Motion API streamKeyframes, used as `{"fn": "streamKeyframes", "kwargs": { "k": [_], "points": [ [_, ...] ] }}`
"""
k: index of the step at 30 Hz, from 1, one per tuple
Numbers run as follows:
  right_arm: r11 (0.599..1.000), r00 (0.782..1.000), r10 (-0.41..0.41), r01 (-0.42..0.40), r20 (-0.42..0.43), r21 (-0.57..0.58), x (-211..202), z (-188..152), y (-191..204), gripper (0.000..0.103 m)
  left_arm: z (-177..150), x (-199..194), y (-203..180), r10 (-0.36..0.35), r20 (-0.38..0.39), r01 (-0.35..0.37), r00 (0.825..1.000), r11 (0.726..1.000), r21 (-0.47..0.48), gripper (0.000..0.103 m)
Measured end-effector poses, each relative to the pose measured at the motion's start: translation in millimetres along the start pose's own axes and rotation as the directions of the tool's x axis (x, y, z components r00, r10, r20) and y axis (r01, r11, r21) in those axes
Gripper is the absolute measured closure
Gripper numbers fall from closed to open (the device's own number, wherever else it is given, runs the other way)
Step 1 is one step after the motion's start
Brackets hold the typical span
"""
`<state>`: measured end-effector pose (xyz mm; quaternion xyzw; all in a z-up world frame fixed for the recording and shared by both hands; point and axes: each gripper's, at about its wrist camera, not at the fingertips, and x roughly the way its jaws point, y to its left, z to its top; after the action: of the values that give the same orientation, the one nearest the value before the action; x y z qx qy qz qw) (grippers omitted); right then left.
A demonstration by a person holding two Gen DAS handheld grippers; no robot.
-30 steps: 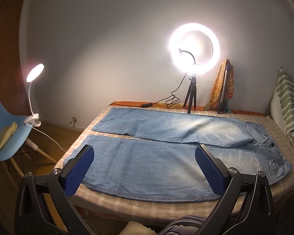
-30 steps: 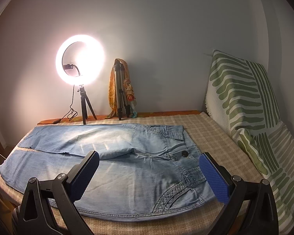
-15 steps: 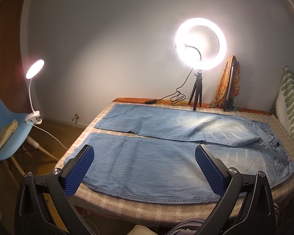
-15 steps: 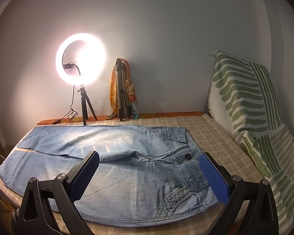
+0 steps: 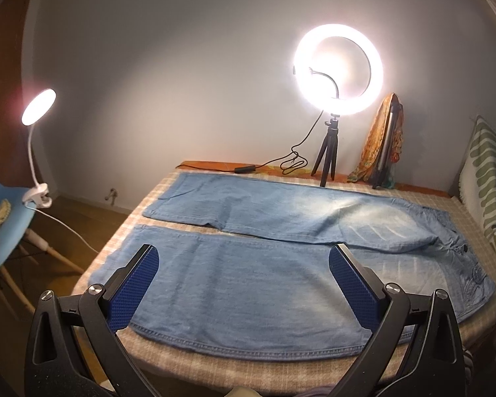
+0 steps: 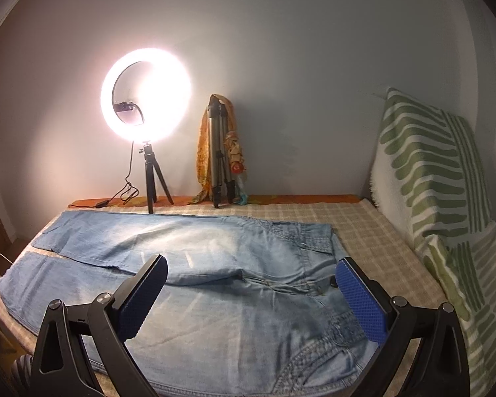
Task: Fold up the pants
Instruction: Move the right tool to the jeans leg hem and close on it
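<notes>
A: Where are the pants?
B: The jeans point(image 5: 248, 284) point(image 6: 215, 297) lie flat on a checked bed point(image 6: 373, 244), both legs spread side by side, a thin strip of cover showing between them. Waist end toward the bed's right edge, hems toward the left edge. One leg runs along the near edge.

A: Left tongs?
B: The left tongs point(image 5: 243, 258) hang over the near leg, spread wide, nothing held. Can't tell if the blue pads point(image 5: 134, 292) touch the cloth.

A: Right tongs?
B: The right tongs point(image 6: 251, 271) are released too, wide apart, above the crotch and waistband, empty.

A: Anything else?
B: A lit ring light point(image 5: 338, 68) point(image 6: 145, 94) on a small tripod stands at the far edge, with a folded tripod point(image 6: 219, 152) draped in an orange scarf beside it. A green-striped pillow point(image 6: 436, 178) sits at the right edge. A blue chair point(image 5: 3, 228) with a clip lamp point(image 5: 38, 112) is off the left edge.
</notes>
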<state>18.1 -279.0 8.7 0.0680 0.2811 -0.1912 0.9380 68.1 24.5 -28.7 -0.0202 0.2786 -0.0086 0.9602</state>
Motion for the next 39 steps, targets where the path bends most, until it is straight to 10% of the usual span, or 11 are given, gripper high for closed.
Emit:
{"fn": "streamKeyframes", "kwargs": {
  "k": [19, 39],
  "points": [
    [0.978, 0.980, 0.182, -0.188, -0.081, -0.085, 102.2, 45.5, 36.3, 0.000, 43.8, 103.8, 36.0, 0.064, -0.089, -0.063, 0.994, 0.998, 0.018, 0.001],
    [0.922, 0.899, 0.344, -0.378, -0.270, -0.086, 280.7, 84.2, 83.4, 0.016, 83.5, 264.5, 89.8, 0.078, -0.249, -0.095, 0.965, 0.994, -0.055, 0.014]
  ]
}}
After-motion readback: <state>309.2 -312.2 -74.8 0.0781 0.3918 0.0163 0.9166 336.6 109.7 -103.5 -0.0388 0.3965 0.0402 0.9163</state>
